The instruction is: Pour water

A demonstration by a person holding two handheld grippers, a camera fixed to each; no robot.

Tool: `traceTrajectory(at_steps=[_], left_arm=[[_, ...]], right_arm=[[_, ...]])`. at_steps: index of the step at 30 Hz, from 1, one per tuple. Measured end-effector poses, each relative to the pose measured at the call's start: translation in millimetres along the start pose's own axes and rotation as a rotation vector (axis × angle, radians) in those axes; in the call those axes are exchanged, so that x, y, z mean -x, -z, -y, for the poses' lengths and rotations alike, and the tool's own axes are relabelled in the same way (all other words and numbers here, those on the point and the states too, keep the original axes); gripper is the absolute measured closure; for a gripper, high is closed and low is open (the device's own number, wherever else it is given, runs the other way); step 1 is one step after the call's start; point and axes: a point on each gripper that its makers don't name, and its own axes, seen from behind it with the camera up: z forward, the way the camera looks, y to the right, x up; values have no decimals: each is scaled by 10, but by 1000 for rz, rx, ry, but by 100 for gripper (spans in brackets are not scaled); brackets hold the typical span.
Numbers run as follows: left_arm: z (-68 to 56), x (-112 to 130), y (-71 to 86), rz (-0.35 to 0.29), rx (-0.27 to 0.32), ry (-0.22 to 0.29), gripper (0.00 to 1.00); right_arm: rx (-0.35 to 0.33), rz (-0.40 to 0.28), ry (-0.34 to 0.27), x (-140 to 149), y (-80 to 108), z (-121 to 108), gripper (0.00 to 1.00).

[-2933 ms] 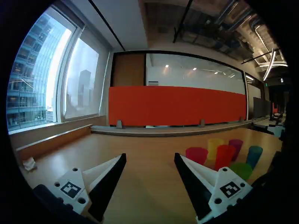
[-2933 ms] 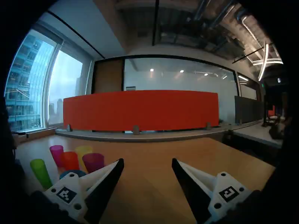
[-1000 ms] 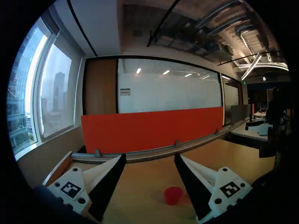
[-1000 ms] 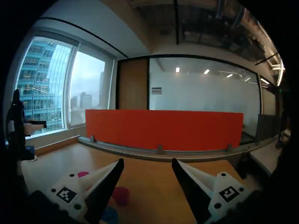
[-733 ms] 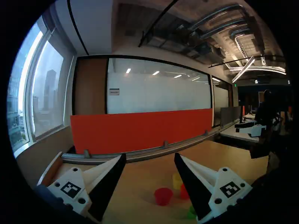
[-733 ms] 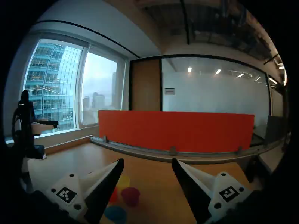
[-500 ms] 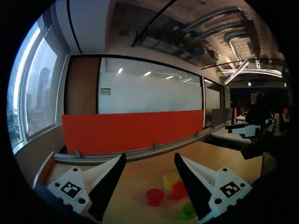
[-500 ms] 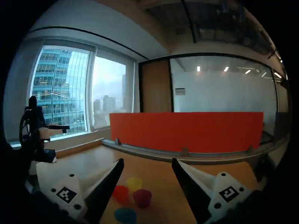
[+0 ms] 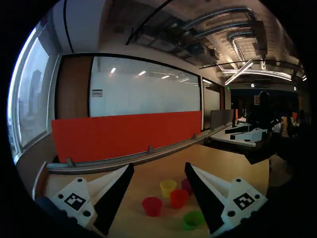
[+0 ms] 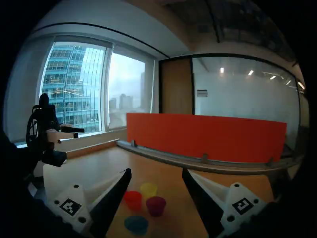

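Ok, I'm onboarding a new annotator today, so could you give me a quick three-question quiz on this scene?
1. True or false: the left gripper is shut on a cup.
2. In the right gripper view, which colour of cup sits nearest the camera? A yellow, B blue, C purple.
3. How many cups can be counted in the left gripper view?

Key
1. False: it is open and holds nothing.
2. B, the blue cup.
3. Five: red cup, yellow cup, orange cup, purple cup, green cup.
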Motion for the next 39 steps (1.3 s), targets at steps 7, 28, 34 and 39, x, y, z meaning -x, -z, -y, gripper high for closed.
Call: traceTrajectory(at_steps=[7, 28, 34, 39], left_arm=[[-96, 42, -12, 16, 38, -10, 5], [-321, 380, -13, 98, 162, -38, 4], [-398, 494, -5, 128, 195, -58, 4], [-483, 638, 15, 162, 227, -64, 4]], right_arm=[[-25, 39, 29, 73, 35, 56, 1], [-162, 134, 47, 333, 107, 275, 1], [-189, 189, 69, 519, 137, 321, 1], [-211, 232, 80, 664, 156, 368, 1]])
